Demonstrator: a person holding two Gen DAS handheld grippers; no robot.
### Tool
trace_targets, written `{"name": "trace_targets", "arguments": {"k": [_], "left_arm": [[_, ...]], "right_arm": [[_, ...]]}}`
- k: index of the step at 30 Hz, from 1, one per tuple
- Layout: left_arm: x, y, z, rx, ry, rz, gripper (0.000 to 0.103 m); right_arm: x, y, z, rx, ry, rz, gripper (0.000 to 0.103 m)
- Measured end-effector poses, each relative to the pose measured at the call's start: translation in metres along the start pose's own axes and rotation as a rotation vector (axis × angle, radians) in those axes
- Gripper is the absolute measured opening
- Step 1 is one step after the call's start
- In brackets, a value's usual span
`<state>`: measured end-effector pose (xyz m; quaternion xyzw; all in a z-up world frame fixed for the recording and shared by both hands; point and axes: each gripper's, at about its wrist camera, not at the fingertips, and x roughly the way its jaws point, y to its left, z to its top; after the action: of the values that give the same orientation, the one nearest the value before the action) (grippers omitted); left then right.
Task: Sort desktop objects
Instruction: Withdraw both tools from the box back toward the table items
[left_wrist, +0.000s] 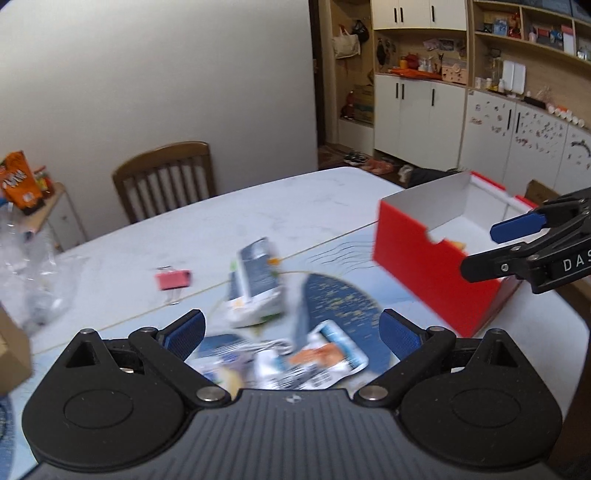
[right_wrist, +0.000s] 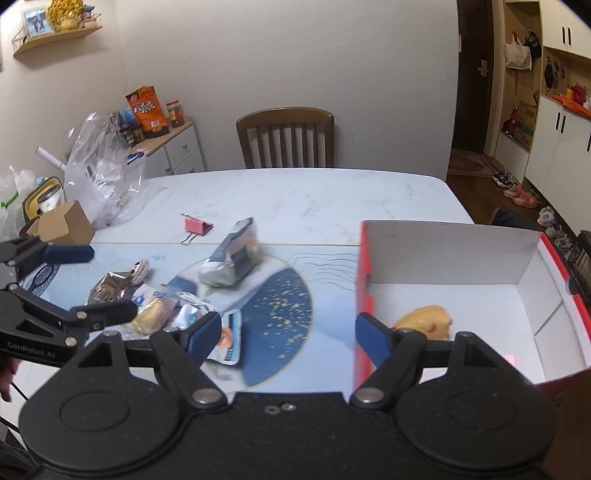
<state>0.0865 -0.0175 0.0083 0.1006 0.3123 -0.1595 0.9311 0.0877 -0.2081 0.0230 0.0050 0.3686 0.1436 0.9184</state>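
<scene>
A red box (right_wrist: 448, 258) with a white inside stands on the right of the table; it also shows in the left wrist view (left_wrist: 424, 251). A yellow-orange packet (right_wrist: 428, 319) lies inside it. Several snack packets (right_wrist: 162, 302) lie in a blurred pile on the mat, with a grey-blue pouch (right_wrist: 232, 254) beside them and a pink binder clip (right_wrist: 197, 226) further back. My left gripper (left_wrist: 291, 330) is open and empty above the pile (left_wrist: 295, 358). My right gripper (right_wrist: 286, 332) is open and empty, straddling the box's left wall.
A blue-patterned mat (right_wrist: 280, 306) covers the table's near part. A clear plastic bag (right_wrist: 103, 177) and a small cardboard box (right_wrist: 66, 221) sit at the left. A wooden chair (right_wrist: 286, 136) stands behind the table (right_wrist: 314, 192).
</scene>
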Motion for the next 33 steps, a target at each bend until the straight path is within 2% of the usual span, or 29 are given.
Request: {"name": "trace_targets", "arguments": {"k": [19, 25, 33], "left_arm": [[-0.015, 0.097, -0.046, -0.104, 0.029, 0.072, 0.101], [-0.006, 0.120, -0.056, -0.114, 0.048, 0.097, 0.101], [0.019, 0.142, -0.069, -0.107, 0.084, 0.085, 0.101]], "right_arm": [[0.035, 0.083, -0.015, 0.000, 0.027, -0.070, 0.080], [0.055, 0.091, -0.016, 0.014, 0.036, -0.104, 0.080], [0.088, 0.092, -0.017, 0.025, 0.062, -0.121, 0.080]]}}
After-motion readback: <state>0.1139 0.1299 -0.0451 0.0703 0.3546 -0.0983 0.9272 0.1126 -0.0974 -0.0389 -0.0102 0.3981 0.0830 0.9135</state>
